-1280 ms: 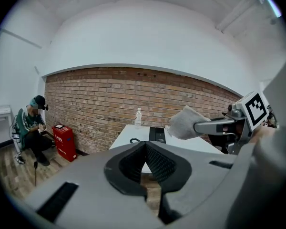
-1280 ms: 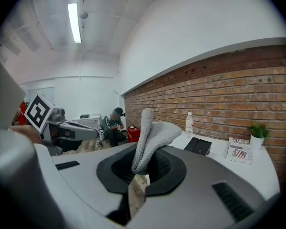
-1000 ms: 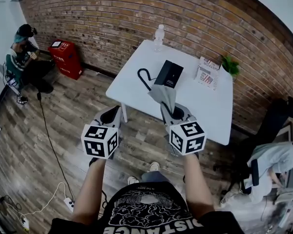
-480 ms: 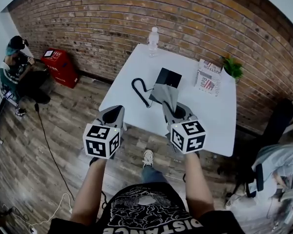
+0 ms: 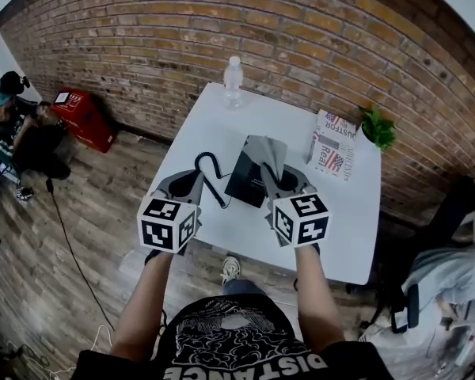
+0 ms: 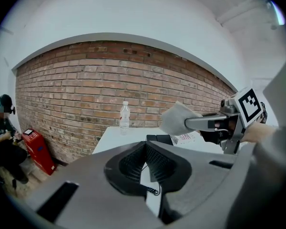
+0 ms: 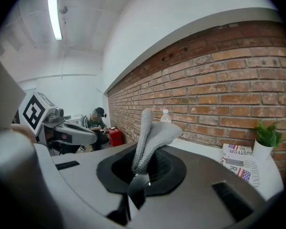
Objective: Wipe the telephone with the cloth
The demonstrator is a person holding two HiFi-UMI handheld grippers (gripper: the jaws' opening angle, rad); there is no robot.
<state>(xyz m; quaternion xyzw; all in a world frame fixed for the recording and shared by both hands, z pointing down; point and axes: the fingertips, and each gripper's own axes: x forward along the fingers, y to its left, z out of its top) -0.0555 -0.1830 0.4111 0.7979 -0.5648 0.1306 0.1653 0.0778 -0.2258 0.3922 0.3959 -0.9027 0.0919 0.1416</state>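
A black telephone lies on the white table, its coiled cord curling off to the left. My right gripper is shut on a grey cloth, which stands up from the jaws over the phone's far right part. The cloth rises folded from my right gripper. My left gripper hovers over the table's near left edge beside the cord. Its jaws meet at the tips with nothing between them. From the left gripper view the telephone is just beyond.
A water bottle stands at the table's far edge. A printed magazine and a small potted plant are at the far right. A red box and a seated person are by the brick wall, left.
The person has stepped up to the table. Both grippers now reach over its near part, and the right one has carried the cloth above the telephone.
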